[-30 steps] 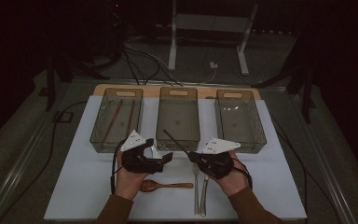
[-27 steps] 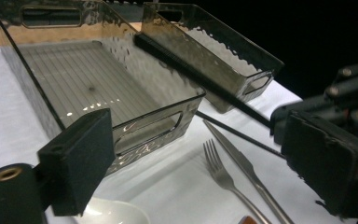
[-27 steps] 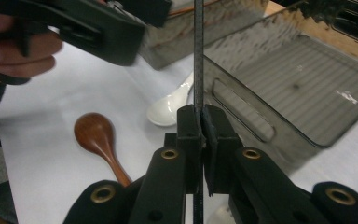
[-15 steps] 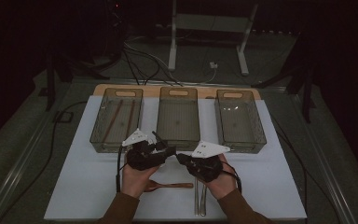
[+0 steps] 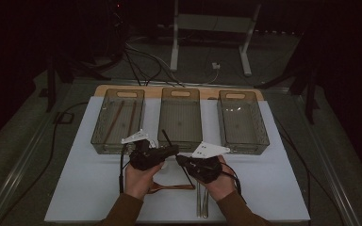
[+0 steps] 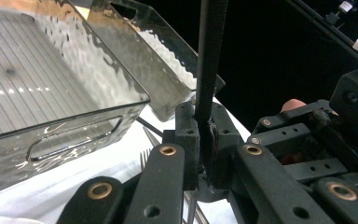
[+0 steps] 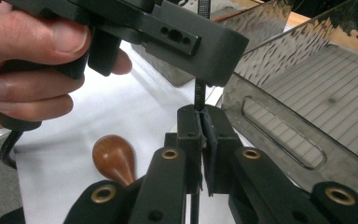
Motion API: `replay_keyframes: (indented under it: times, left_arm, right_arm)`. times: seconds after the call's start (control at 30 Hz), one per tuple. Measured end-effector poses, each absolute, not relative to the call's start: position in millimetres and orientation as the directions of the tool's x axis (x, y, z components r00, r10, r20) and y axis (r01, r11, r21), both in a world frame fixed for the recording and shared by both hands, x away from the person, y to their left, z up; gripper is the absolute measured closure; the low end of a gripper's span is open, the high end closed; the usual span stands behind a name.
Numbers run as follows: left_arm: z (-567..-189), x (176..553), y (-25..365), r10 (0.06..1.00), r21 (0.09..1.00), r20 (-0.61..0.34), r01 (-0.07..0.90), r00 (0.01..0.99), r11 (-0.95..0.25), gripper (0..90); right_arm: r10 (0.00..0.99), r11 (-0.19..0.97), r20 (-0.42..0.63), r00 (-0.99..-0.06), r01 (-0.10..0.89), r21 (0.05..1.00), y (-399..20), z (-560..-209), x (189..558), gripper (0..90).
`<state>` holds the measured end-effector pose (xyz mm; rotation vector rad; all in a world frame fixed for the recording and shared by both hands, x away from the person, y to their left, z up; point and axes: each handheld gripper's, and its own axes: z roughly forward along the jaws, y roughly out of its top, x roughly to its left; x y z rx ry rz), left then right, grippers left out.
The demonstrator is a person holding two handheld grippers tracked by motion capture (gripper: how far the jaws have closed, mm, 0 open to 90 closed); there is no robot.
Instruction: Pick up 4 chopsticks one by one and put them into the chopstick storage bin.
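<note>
Three clear bins stand in a row at the far edge of a white mat (image 5: 75,188). The left bin (image 5: 119,121) holds two long brown sticks lying lengthwise, side by side. The middle bin (image 5: 181,118) and the right bin (image 5: 242,121) show only their ribbed floors.

Just in front of the middle bin, two hands hold the grippers close together. The left gripper (image 5: 162,151) has its jaws clamped on a thin black rod (image 6: 210,56), which rises from between the jaws in the left gripper view and, in the high view, slants up over the near rim of the middle bin. The right gripper (image 5: 185,162) points toward the left one; in the right gripper view its jaws are pressed together around the same black rod, with the left gripper's body and the left hand (image 7: 23,70) just above them.

On the mat beneath the hands lies a wooden spoon (image 5: 174,187), its bowl (image 7: 114,158) showing beside the right gripper's jaws. Two metal utensils (image 5: 201,207) lie side by side, pointing toward the mat's near edge. A fork (image 6: 145,156) head shows on the mat below the left gripper.
</note>
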<state>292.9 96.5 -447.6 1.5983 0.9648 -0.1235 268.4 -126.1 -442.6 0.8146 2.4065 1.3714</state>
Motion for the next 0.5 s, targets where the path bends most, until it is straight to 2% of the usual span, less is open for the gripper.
replay_keyframes:
  times: [0.07,0.23,0.33,0.43,0.5]
  left_arm:
    - [-446.5,292.9,97.0,0.51,0.774,-0.563,0.632,0.651,0.047,87.2]
    - [-441.5,294.1,101.4,0.522,0.773,-0.559,0.633,0.644,0.046,87.3]
    - [-438.8,295.0,104.9,0.52,0.774,-0.559,0.632,0.646,0.047,87.3]
    - [-436.2,295.6,109.1,0.523,0.776,-0.554,0.629,0.647,0.044,87.3]
    - [-434.7,295.9,112.1,0.529,0.776,-0.554,0.629,0.643,0.048,87.3]
  right_arm:
    - [0.574,0.393,0.077,-0.815,0.357,0.847,-127.0,-442.3,270.2,82.6]
    - [0.592,0.389,0.085,-0.801,0.378,0.84,-129.7,-443.9,272.0,51.0]
    - [0.609,0.383,0.1,-0.787,0.402,0.832,-132.5,-445.6,274.1,36.8]
    - [0.635,0.37,0.107,-0.765,0.423,0.827,-136.1,-446.6,276.4,24.9]
    - [0.642,0.362,0.117,-0.758,0.435,0.824,-139.3,-447.2,277.9,21.3]
